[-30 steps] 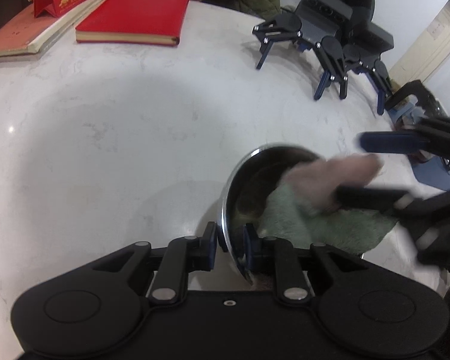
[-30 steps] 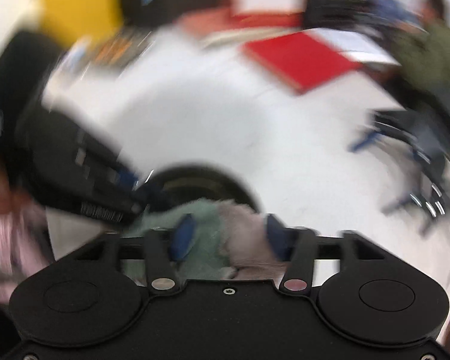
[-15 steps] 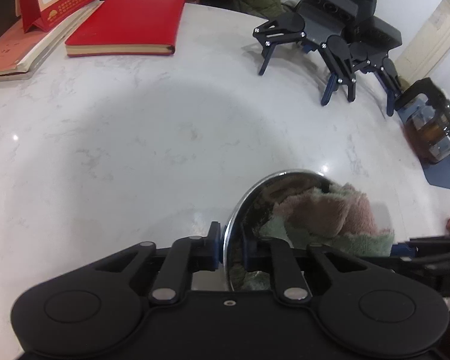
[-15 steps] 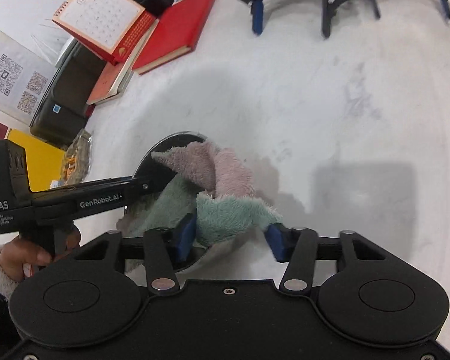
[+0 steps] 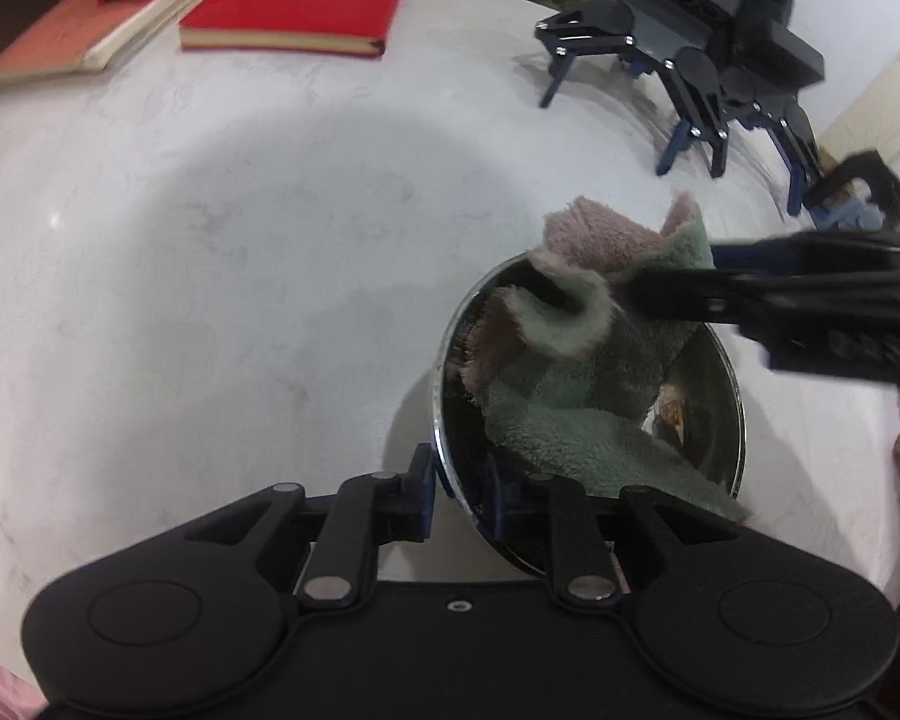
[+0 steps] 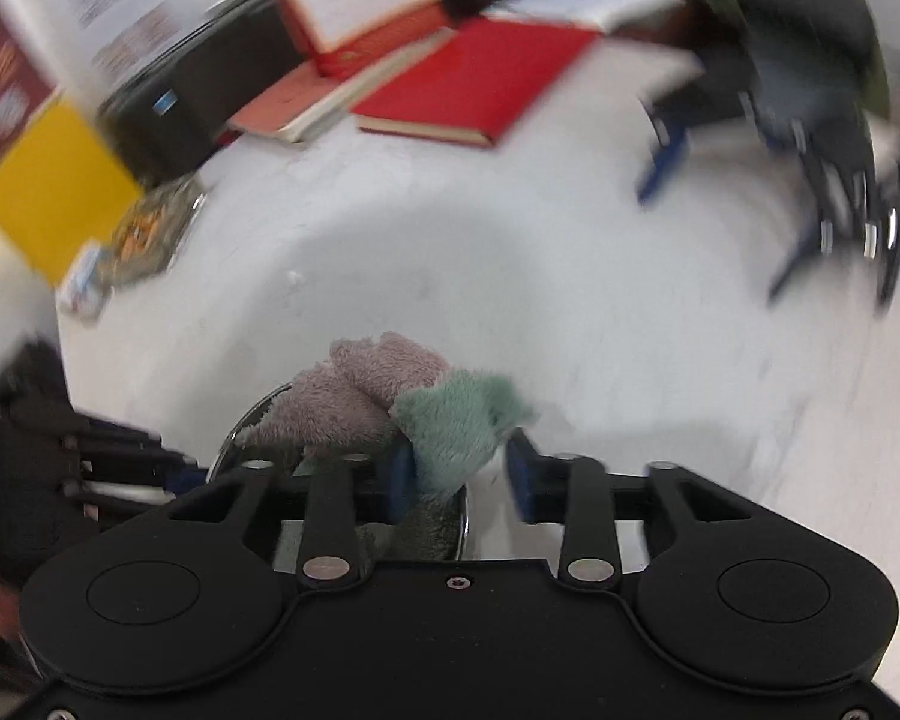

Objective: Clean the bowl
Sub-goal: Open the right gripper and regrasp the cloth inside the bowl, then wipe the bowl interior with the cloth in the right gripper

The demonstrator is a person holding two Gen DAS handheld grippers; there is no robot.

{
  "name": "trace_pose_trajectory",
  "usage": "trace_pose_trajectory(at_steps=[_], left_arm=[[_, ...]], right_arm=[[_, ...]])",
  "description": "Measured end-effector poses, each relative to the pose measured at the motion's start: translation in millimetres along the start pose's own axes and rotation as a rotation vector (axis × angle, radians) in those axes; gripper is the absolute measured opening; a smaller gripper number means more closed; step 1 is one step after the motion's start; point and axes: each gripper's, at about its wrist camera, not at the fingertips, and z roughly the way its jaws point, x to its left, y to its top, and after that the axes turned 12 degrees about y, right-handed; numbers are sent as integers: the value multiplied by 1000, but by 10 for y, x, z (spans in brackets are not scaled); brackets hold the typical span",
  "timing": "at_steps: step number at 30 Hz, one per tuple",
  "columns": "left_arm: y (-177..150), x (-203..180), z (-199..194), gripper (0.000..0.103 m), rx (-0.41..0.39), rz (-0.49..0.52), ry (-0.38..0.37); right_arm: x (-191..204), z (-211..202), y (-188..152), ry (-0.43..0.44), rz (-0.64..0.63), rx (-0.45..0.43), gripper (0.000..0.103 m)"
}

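While half a second earlier the cloth (image 5: 576, 372) lay bunched in the steel bowl (image 5: 727, 384) with my right claw (image 6: 459, 471) low beside it, that claw had now come across the rim, its jaws opening with a fold of the cloth between them, touching one pad only. My left claw (image 5: 459, 489) stayed clamped on the near rim, holding the bowl tilted on the marble surface (image 5: 222, 276). I judged I was re-gripping the cloth mid-wipe, the cleaning unfinished.
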Motion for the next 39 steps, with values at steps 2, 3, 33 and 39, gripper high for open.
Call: trace_pose_trajectory(at_steps=[2,3,33,39], left_arm=[[14,-3,20,17,-3,-5,-3],[22,-6,32,16,-1,-8,-5],[-23,-2,60,16,-20,-34,-27],[-20,-12,60,16,-25,-29,-26]], right_arm=[[214,-293,-167,-54,-104,-26,54],[321,-436,-248,-81,-157,-39,54],[1193,-393,-887,-174,-812,207,30],[1061,-32,-851,-168,-772,360,33]])
